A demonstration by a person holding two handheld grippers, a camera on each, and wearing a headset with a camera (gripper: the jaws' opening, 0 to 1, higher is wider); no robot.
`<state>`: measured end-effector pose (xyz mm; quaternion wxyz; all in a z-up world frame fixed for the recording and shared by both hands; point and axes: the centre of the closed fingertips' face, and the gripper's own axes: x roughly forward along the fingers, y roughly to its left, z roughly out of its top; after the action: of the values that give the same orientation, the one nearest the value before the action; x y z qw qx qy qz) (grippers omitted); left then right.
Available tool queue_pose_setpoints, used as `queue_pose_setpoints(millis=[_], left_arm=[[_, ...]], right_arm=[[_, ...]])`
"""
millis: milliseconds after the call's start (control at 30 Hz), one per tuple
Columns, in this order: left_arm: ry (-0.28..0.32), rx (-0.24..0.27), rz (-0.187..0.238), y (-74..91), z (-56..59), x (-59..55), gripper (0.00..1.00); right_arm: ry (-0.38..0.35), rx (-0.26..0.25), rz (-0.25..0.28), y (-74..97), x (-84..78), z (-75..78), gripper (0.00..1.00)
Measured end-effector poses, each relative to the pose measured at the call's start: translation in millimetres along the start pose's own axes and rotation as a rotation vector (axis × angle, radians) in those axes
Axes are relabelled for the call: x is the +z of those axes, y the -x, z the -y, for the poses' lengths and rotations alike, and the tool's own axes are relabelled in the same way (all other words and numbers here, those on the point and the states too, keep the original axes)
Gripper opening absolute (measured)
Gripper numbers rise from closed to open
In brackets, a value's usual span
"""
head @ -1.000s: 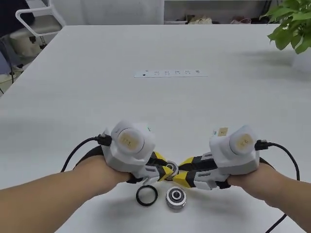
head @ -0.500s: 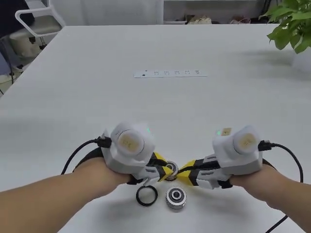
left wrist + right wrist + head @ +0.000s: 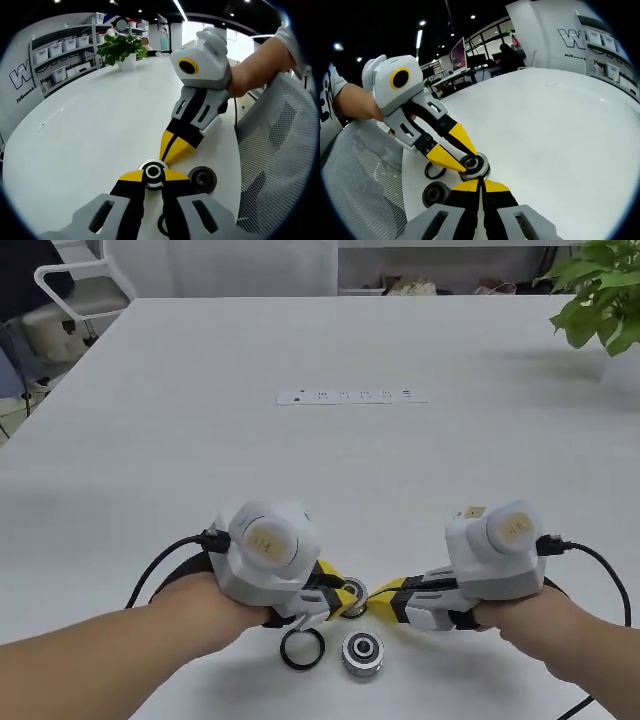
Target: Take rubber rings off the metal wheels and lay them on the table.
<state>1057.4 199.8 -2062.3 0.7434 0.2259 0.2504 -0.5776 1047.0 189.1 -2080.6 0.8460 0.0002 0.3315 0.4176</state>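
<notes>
On the white table (image 3: 300, 340) we see a loose rubber ring (image 3: 301, 648) lying just beside a second wheel (image 3: 362, 652). Our left gripper (image 3: 152, 176) clamps a metal wheel (image 3: 152, 171) near them. The right gripper (image 3: 480, 184) has its jaws pressed together, tips seemingly touching that wheel's rim.

Black rubber ring (image 3: 302, 648) lying flat, metal wheel (image 3: 362, 652) just beside it, second wheel (image 3: 351, 596) pinched in left claw (image 3: 340, 602) just behind.
</notes>
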Motion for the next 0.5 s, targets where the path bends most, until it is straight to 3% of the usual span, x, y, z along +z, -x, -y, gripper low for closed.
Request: queue_pose_setpoints(millis=[267,333,500], left_arm=[[0.001,0.004,-0.005,-0.5,0.9,0.1,0.07],[0.003,0.005,-0.003,-0.6,0.9,0.1,0.07],[0.002,0.006,-0.004,-1.2,1.2,0.4,0.07]], right_arm=[[-0.069,-0.013,0.044,4.6,3.5,5.4,0.00],[-0.118,-0.009,0.073,6.4,8.3,7.4,0.00],[-0.129,-0.004,0.085,6.4,9.6,5.9,0.00]])
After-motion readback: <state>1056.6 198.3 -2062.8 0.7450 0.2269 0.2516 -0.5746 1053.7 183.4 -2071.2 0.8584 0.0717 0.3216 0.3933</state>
